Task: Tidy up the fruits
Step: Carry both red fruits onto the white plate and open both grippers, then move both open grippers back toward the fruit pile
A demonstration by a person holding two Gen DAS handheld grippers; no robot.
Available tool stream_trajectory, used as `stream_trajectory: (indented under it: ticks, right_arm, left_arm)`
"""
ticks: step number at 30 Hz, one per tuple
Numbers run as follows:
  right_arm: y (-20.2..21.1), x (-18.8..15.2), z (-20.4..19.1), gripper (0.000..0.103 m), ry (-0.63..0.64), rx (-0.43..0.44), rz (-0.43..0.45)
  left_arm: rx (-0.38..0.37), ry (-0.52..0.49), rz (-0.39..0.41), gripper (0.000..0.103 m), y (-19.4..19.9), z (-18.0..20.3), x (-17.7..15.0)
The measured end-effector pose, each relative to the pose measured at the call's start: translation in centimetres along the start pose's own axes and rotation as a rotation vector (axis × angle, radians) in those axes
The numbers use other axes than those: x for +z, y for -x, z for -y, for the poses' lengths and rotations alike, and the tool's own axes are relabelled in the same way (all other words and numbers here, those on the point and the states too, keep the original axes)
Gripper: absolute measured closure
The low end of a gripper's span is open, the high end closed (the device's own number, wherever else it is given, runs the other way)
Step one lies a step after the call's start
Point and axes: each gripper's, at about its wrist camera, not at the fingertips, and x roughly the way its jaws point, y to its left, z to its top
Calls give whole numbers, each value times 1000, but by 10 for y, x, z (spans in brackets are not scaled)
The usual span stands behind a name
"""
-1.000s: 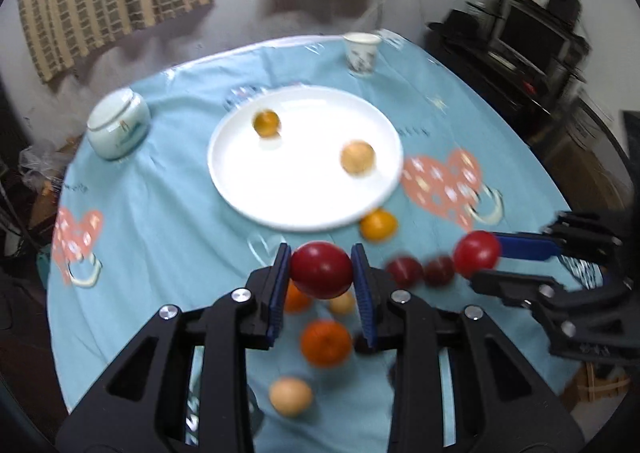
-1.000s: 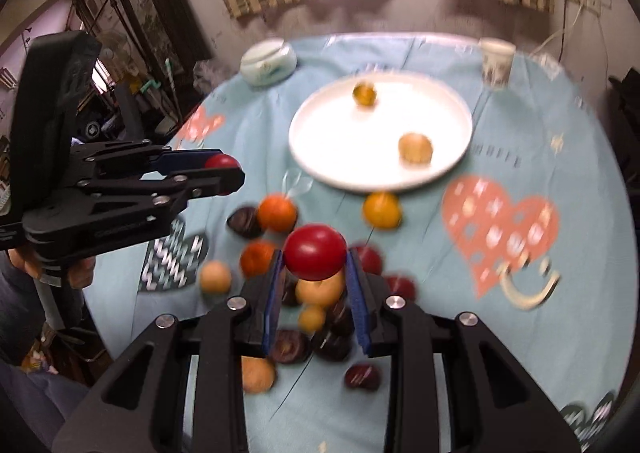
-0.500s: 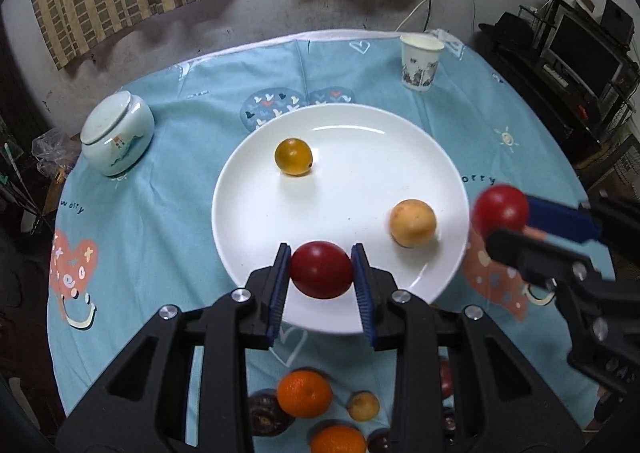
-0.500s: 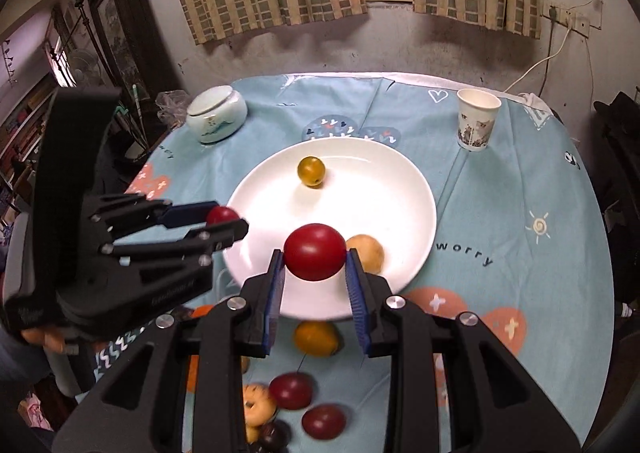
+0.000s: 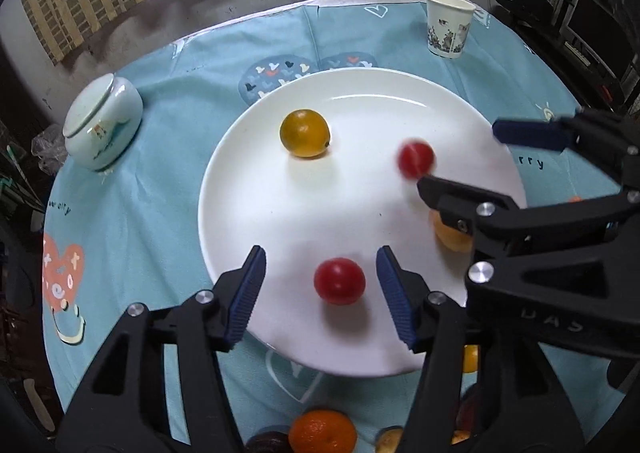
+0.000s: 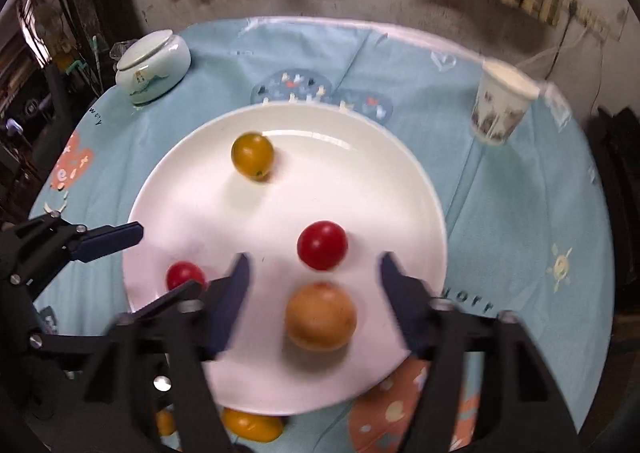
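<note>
Currently both grippers hang over the round white ceramic plate point(image 5: 460, 101) on the light-blue patterned tablecloth point(image 5: 160, 181). The left gripper point(image 5: 321, 285) has just been opening: its blue-padded jaws stand apart, and a small red round fruit point(image 5: 339, 281) lies on the plate between them with a gap on each side, so nothing is held. The right gripper point(image 6: 314, 273) has likewise just been opening: its jaws are spread, and a second small red round fruit point(image 6: 322, 245) lies on the plate between them, clear of both pads. Just nearer the camera in the right wrist view sits a tan-orange round fruit point(image 6: 320, 316), also on the plate. A yellow-orange round fruit point(image 5: 305, 133) rests toward the far side of the plate, well apart from the others. More fruit, including an orange mandarin point(image 5: 322, 431), lies on the cloth off the near rim. A printed paper cup point(image 5: 448, 25) stands upright beyond the plate, and a pale-green lidded ceramic jar point(image 5: 103, 127) sits to its far left.
</note>
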Motion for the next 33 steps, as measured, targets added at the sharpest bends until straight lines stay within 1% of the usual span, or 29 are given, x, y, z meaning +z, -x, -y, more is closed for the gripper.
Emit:
stream_trajectory:
  ticks: [3,6,8,12,16,17,19,22,25,29,33]
  right_arm:
    - [11,4,0,27,4,7,20]
    - [37,2,2,27,-6,14,62]
    - [55,-5,3,27,-11,22,83]
    - [97,-31,-2,26,-4,38,126]
    - [137,-73,-20,24,8,61,151]
    - [143,-84,-24,23,8,66,148]
    - [155,-108,-36,23,13,74,138]
    - [168,-149,-55,22,23,85,119]
    - [169,-187,-72,22,27,106,72]
    - [152,-235,-93,22,16,113,-12]
    - [137,-260,-107,22,-24,157,-74]
  left_arm:
    - [5,0,13,44,7,-2,0]
    - [4,-14,38,44,22,-1,-4]
    - [3,-23,52,41,34,0,-7]
    - [2,-51,109,35,66,4,-20]
    - [-3,-79,151,28,97,8,-41]
    - [-6,-85,169,25,106,7,-49]
    - [2,-89,190,22,119,4,-62]
    - [-23,-61,205,22,135,-10,-90]
    - [-41,8,192,22,145,-31,-121]
    - [-49,68,169,22,151,-53,-164]
    - [-41,103,100,22,146,-70,-207]
